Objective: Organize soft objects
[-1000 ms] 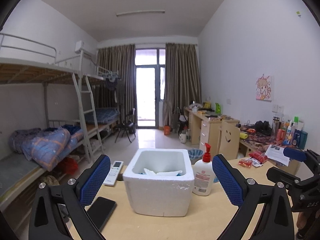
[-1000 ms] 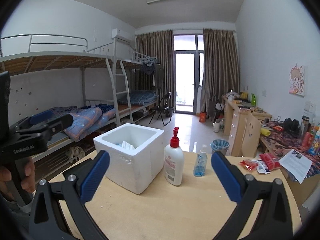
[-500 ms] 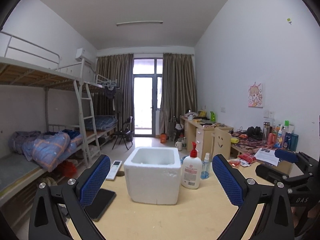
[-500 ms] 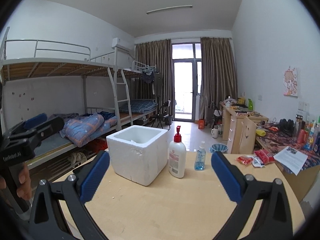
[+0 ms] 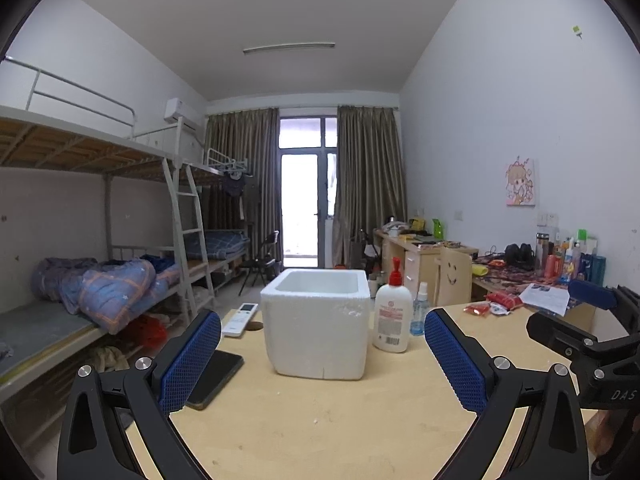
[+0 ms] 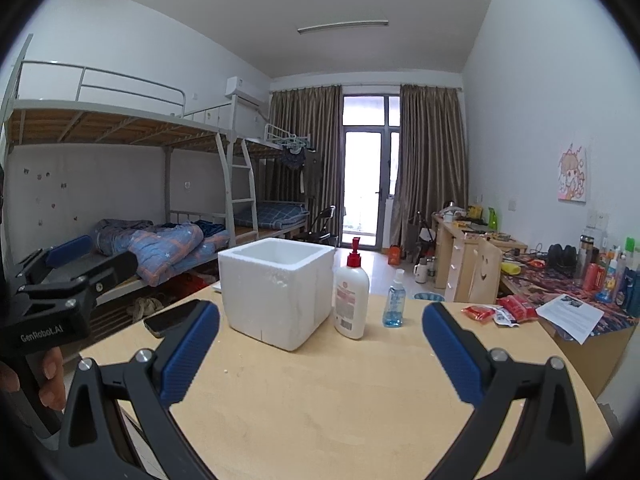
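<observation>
A white foam box (image 5: 318,326) stands on the wooden table (image 5: 320,420), ahead of both grippers; it also shows in the right wrist view (image 6: 276,290). Its inside is hidden from this low angle. My left gripper (image 5: 322,364) is open and empty, held back from the box. My right gripper (image 6: 320,354) is open and empty, to the right of the left one. Red snack packets (image 6: 500,312) lie at the table's far right edge.
A white pump bottle (image 5: 392,316) and a small blue sanitizer bottle (image 5: 418,314) stand right of the box. A black phone (image 5: 214,376) and a white remote (image 5: 240,314) lie to its left. Bunk beds stand left, cluttered desks right.
Both grippers have drawn back and lowered from the foam box, so its inside no longer shows. Both stay open and empty.
</observation>
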